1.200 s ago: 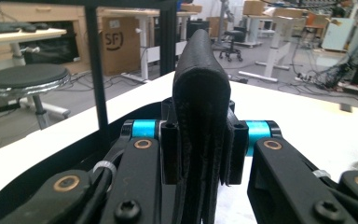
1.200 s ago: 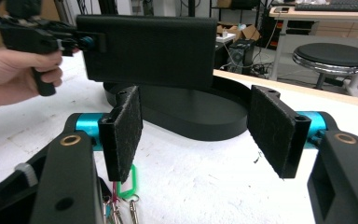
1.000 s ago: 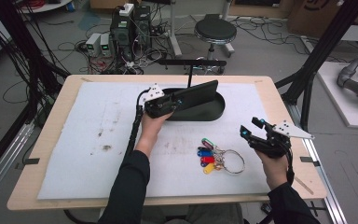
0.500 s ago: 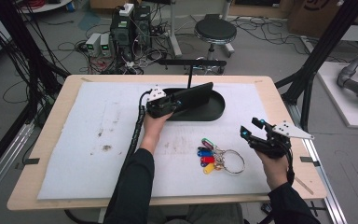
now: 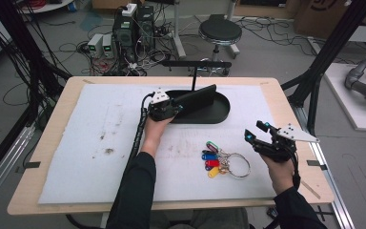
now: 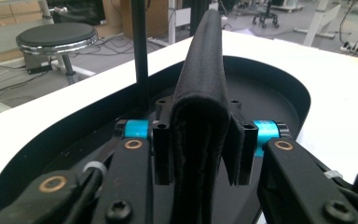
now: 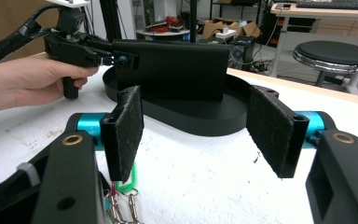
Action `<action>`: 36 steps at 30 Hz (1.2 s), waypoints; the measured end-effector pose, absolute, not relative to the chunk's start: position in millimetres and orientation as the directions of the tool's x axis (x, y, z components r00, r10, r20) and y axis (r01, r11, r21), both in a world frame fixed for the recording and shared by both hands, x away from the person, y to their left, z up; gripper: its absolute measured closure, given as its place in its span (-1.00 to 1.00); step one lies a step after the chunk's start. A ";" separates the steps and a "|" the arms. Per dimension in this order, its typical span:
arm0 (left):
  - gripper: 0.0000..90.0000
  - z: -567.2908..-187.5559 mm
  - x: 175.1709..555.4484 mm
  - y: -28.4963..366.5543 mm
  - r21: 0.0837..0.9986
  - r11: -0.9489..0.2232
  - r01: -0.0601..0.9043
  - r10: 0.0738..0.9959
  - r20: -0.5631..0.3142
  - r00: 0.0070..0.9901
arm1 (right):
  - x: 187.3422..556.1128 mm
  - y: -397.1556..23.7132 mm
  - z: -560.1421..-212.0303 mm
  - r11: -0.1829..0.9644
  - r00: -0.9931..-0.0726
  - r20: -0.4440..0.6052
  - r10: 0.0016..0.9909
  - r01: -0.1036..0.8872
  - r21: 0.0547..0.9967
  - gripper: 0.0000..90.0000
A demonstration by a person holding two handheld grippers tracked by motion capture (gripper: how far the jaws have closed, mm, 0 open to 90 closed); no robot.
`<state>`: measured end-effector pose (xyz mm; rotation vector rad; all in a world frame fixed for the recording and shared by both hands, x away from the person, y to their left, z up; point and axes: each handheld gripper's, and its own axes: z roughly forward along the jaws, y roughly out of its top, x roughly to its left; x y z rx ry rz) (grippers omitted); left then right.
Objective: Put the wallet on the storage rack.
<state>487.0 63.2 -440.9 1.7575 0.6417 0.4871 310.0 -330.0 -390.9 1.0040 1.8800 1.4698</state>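
From the high view, one black oval tray, one black wallet, one bunch of keys with coloured tags and two grippers are counted on the white mat. The wallet is seen standing on edge over the tray, with its near end at the left gripper. Against the earlier frames, the wallet and the left hand are found in almost the same place, and the keys have not shifted. The right gripper is held off to the right of the keys, apart from them.

In the left gripper view, the folded wallet is seen upright between the jaws. These have just been opening, and a slight gap is seen at the right pad, so the grip looks loosened.

In the right gripper view, the pads are spread wide with nothing between them; the wallet and tray are seen beyond, and the keys below.
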 end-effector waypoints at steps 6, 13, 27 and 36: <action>0.21 -439.7 486.0 61.4 0.964 -0.180 0.194 0.660 -0.028 0.751 | 309.5 -328.9 -390.9 0.133 -0.572 0.018 0.820 0.221 0.966 -0.17; -0.23 -432.1 481.3 61.3 0.956 -0.192 0.221 0.689 -0.029 0.725 | 309.5 -329.7 -390.7 0.137 -0.570 0.010 0.821 0.214 0.967 -0.17; -0.52 -416.6 456.3 86.2 0.957 -0.209 0.201 0.740 0.021 0.672 | 310.8 -331.3 -391.1 0.133 -0.565 0.016 0.825 0.222 0.966 -0.17; -0.53 -407.8 424.2 105.5 0.958 -0.206 0.201 0.718 0.008 0.696 | 311.8 -332.3 -391.6 0.134 -0.562 0.018 0.827 0.228 0.965 -0.17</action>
